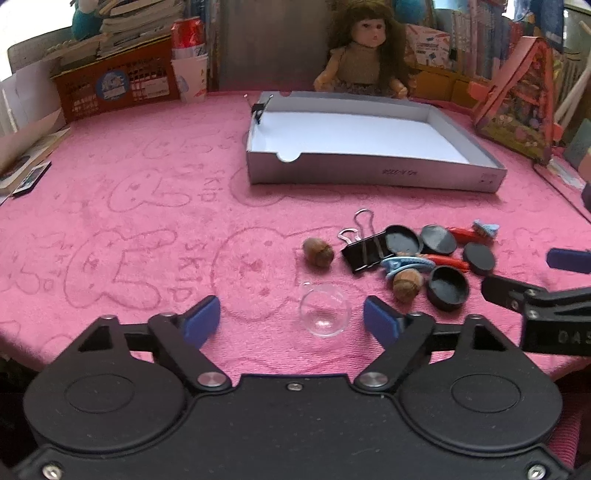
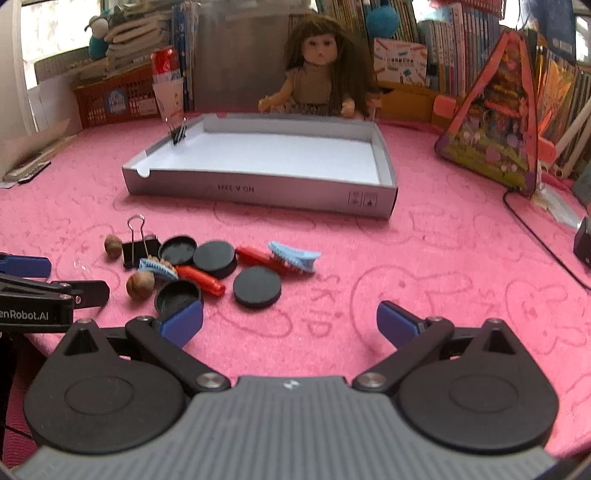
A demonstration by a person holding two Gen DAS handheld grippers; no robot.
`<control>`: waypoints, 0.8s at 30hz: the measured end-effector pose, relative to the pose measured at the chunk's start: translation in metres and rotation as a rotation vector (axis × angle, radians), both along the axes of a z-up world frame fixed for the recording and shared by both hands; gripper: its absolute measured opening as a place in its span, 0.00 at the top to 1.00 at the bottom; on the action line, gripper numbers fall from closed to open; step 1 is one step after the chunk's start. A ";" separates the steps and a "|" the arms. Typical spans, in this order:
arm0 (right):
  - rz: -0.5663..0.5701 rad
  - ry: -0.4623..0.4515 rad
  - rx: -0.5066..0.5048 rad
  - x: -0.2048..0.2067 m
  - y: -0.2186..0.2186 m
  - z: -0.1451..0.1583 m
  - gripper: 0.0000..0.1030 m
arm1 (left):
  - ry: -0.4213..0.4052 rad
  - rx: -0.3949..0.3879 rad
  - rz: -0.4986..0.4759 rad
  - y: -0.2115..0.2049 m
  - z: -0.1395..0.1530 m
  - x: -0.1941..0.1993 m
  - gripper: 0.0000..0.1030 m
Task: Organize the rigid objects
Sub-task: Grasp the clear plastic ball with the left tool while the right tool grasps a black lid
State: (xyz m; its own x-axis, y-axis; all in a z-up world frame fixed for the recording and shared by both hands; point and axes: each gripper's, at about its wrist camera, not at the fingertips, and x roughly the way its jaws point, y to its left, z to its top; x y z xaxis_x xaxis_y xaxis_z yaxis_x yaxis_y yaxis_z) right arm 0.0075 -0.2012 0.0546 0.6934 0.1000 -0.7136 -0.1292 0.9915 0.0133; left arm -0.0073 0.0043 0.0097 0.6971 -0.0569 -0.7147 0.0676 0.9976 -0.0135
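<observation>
Two grippers, both w/ jaws apart, gripping nothing. Left gripper (image 1: pixel 291 319) has a clear glass cup (image 1: pixel 324 312) between its pads, untouched. Right gripper (image 2: pixel 290 323) over bare pink cloth (image 2: pixel 443 258). Pile beyond: binder clip (image 1: pixel 364 251), nuts, black caps (image 1: pixel 448 288). Gray tray (image 1: pixel 369 173) farther back.

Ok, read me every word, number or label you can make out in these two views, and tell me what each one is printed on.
"SKIP": pressed into the pink towel-like table cover, beside the bear outlines.
"enRobot.AI": white letters, start cut off, on the black left gripper as the right wrist view shows it.
"OAS": on the black right gripper, cut off at the frame edge.
Upside-down code on the grey cardboard tray's front wall: too blurred.
Orange crate's blue sticker, red can, paper cup: unreadable.
</observation>
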 end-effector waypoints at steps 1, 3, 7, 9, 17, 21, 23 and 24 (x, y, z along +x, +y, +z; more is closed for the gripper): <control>0.003 -0.006 -0.005 0.000 0.000 0.001 0.02 | -0.007 -0.008 -0.010 -0.001 0.002 -0.002 0.26; 0.009 -0.018 -0.009 0.001 0.000 0.002 0.06 | -0.021 -0.018 -0.035 -0.003 0.005 -0.004 0.32; 0.016 -0.009 -0.003 0.005 -0.001 0.000 0.11 | -0.030 -0.011 -0.065 -0.010 0.007 -0.007 0.43; 0.016 -0.008 -0.006 0.005 -0.001 -0.002 0.16 | -0.019 -0.016 -0.070 -0.011 0.006 -0.007 0.49; 0.034 -0.006 -0.024 0.004 0.001 -0.009 0.24 | -0.011 -0.003 -0.071 -0.011 0.002 -0.007 0.53; 0.042 -0.013 -0.015 0.005 0.002 -0.009 0.34 | -0.016 0.007 -0.068 -0.011 0.001 -0.007 0.55; 0.047 -0.017 -0.010 0.005 0.003 -0.009 0.40 | -0.020 0.013 -0.071 -0.011 0.001 -0.008 0.56; 0.052 -0.020 -0.008 0.005 0.004 -0.009 0.43 | -0.021 0.015 -0.073 -0.011 0.000 -0.008 0.57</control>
